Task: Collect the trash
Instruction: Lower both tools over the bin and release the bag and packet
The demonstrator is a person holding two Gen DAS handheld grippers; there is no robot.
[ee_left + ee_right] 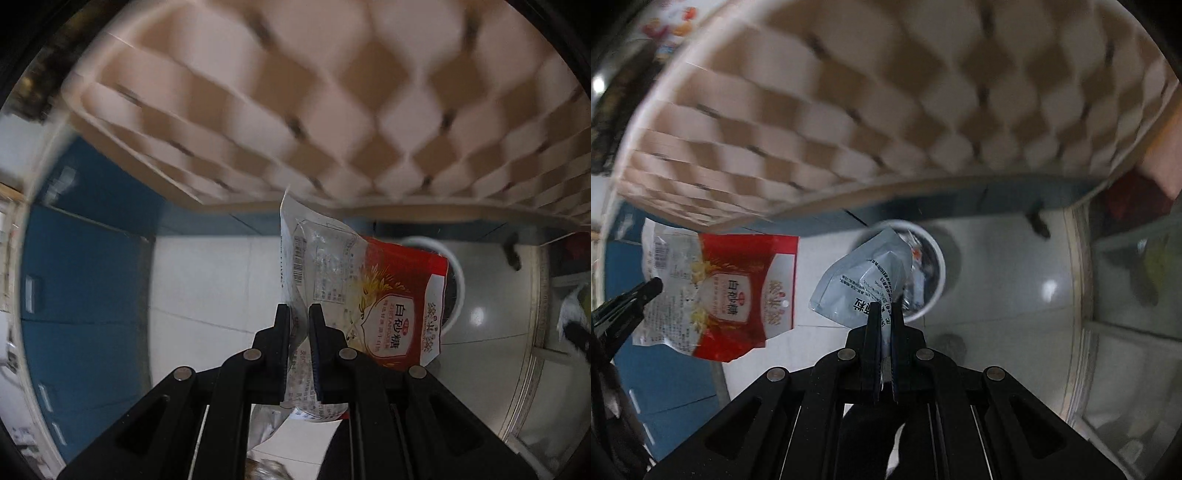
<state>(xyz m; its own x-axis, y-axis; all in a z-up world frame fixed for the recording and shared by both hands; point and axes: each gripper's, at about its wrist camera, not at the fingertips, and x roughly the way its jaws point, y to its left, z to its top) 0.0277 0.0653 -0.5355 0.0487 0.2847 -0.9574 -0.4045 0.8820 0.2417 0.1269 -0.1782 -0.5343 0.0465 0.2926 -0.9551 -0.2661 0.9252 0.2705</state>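
Observation:
My left gripper is shut on a red and clear sugar bag and holds it in the air above the floor. The same bag and the left gripper's fingers show at the left of the right wrist view. My right gripper is shut on a pale blue-grey packet, held just in front of a white trash bin that has wrappers inside. The bin's rim shows behind the sugar bag in the left wrist view.
A table with a tan and pink checkered cloth hangs over the upper half of both views. Blue cabinets stand at the left. The floor is pale tile. Clutter lies at the right.

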